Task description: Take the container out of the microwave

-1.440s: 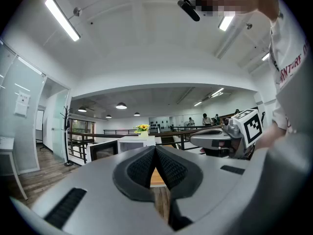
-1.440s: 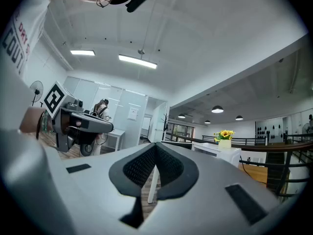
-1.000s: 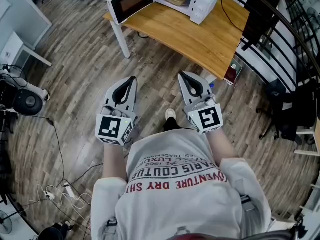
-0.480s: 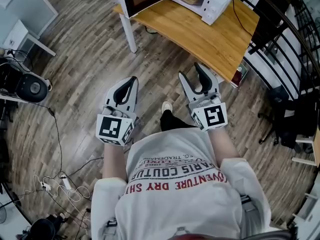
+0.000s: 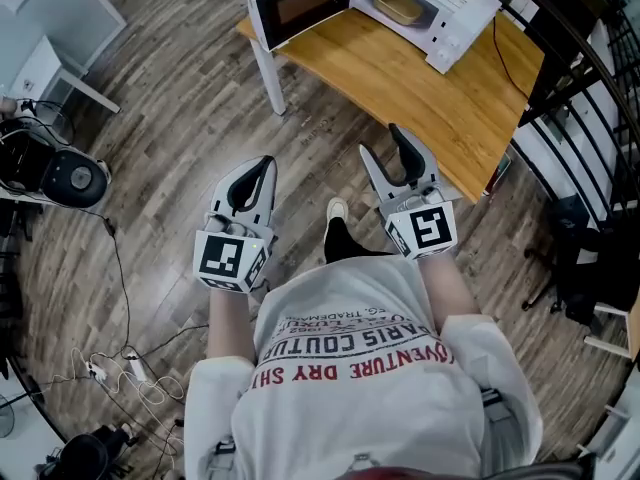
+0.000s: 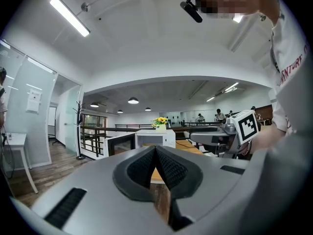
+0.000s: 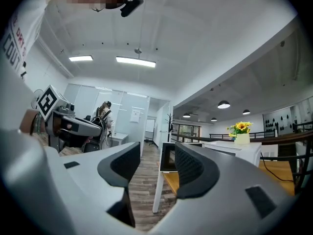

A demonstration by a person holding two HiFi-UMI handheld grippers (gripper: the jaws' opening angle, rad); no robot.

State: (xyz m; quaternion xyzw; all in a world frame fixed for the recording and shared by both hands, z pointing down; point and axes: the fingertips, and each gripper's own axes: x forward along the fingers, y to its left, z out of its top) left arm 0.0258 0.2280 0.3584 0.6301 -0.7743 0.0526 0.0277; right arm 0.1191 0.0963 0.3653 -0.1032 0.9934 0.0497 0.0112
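Wooden boards cover the floor (image 5: 170, 98) in the head view, and on them stands a light wooden table (image 5: 420, 88) with white legs. At its far end we see a white microwave (image 5: 455, 13) with its door (image 5: 300, 0) swung open to the left. The tan container (image 5: 400, 8) sits inside the cavity and nothing touches it. Both tools are in front of the person's chest, well apart from the microwave. The left gripper (image 5: 258, 166) is above the floor with its jaws together. The right gripper (image 5: 382, 140) has its jaws wide apart, and its tips appear at the near edge of the table. In the left gripper view, the left gripper (image 6: 155, 153) shows its two ribbed pads meeting at the tips, with nothing between them. Beyond them we see the microwave (image 6: 155, 138), yellow flowers (image 6: 160, 121) on top of it, and at the right the other tool's marker cube (image 6: 247, 125). In the right gripper view, the right gripper (image 7: 156, 168) is fully spread and empty. Through the gap we see the floor, a white table leg (image 7: 157, 195) and the dark open door (image 7: 167, 156). The flowers (image 7: 239, 128) are at the right. We cannot make out the container in these two views.
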